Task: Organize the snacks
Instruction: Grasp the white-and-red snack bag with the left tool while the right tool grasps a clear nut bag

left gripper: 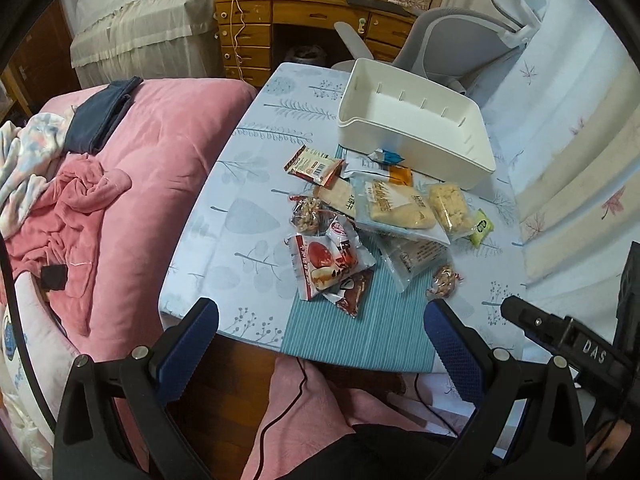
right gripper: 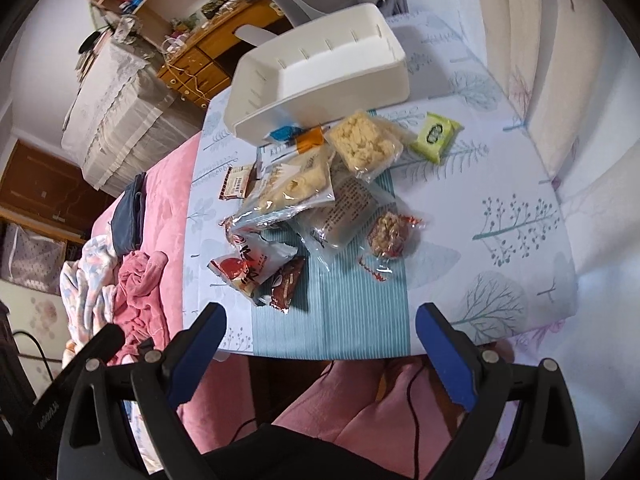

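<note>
A pile of several wrapped snacks (left gripper: 372, 216) (right gripper: 316, 200) lies on a small table with a tree-print cloth (left gripper: 248, 184) (right gripper: 520, 208). Behind the pile stands an empty white bin (left gripper: 416, 128) (right gripper: 320, 68), tipped up on a blue packet (left gripper: 390, 157). A red-and-white packet (left gripper: 320, 264) (right gripper: 248, 268) and a brown one (left gripper: 352, 292) (right gripper: 286, 282) lie nearest me. A green packet (left gripper: 481, 226) (right gripper: 435, 136) sits apart on the right. My left gripper (left gripper: 320, 320) and right gripper (right gripper: 320, 320) both hover open, empty, before the table's near edge.
A pink quilt (left gripper: 152, 168) with rumpled clothes (left gripper: 68, 200) covers the bed left of the table. A grey office chair (left gripper: 460, 44) and a wooden desk (left gripper: 280, 16) stand beyond it. Curtains (left gripper: 568, 168) hang on the right. A black cable (left gripper: 280, 412) runs over pink-clad legs below.
</note>
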`<state>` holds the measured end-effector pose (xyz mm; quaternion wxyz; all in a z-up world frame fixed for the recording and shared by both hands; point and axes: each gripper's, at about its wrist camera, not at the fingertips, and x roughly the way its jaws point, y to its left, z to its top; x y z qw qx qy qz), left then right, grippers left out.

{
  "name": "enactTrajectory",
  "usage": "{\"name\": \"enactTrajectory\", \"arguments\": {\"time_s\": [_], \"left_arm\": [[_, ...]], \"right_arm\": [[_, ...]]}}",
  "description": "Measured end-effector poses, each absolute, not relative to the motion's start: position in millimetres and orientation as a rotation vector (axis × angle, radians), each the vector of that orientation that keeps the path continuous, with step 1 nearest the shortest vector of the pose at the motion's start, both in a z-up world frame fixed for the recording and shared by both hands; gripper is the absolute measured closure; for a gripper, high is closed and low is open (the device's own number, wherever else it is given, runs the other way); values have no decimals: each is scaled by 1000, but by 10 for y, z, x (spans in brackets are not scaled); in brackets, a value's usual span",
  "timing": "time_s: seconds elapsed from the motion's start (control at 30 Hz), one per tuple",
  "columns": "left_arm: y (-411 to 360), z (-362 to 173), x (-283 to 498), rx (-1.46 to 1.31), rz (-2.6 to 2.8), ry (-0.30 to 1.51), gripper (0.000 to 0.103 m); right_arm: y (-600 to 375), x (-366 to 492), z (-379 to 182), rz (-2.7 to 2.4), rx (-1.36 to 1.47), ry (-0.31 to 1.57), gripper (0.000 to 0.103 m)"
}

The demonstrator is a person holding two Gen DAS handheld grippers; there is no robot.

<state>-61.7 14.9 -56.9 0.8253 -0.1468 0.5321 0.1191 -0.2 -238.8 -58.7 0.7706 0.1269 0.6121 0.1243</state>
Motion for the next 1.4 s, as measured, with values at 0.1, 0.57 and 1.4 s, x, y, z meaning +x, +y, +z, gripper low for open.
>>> {"name": "enactTrajectory", "arguments": {"time_s": [0.1, 0.57, 1.4], "left_arm": [[169, -643, -564, -329, 221, 1150, 1], [409, -1522, 176, -497, 118, 1432, 1], [658, -3133, 927, -777, 100, 1925, 1]], "right_arm": [[-2435, 57, -672, 257, 318, 1347, 7], [-2765, 350, -1223, 49, 506, 1507, 7], [-2656, 845, -2192, -303, 600, 1737, 12]]}}
